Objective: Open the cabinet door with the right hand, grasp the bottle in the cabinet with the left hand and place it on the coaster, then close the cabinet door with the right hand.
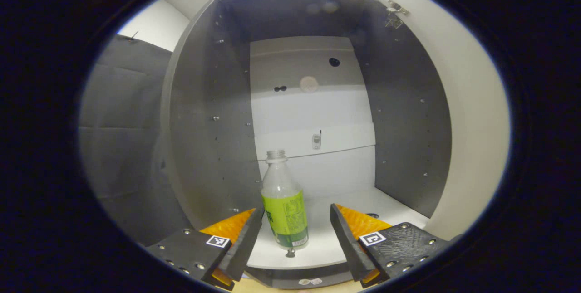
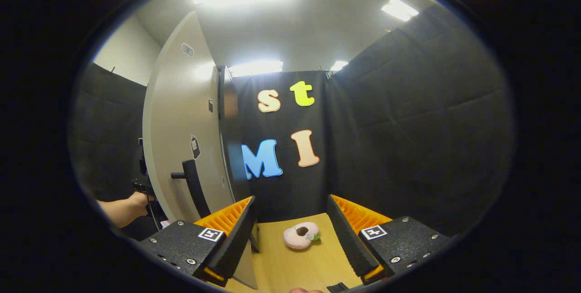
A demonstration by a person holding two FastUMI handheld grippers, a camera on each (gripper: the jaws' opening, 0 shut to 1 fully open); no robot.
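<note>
Your left gripper (image 1: pixel 296 238) is spread wide in front of the uncapped bottle (image 1: pixel 284 202), which stands upright near the front edge of the cabinet (image 1: pixel 408 116) floor. Drive in off-centre and a finger may tip it. Your right gripper (image 2: pixel 290 234) is parked open and empty beside the swung-out cabinet door (image 2: pixel 181 139); bumping it could swing it onto your left arm.

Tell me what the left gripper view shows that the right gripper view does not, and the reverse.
Left gripper view: the cabinet's inside, a green-labelled bottle standing on its floor, and a hinge.
Right gripper view: the door's outer face with its handle, a wooden table, a pink coaster lying on it, and a person's forearm.
Both: the open cabinet door and the black booth wall.
</note>
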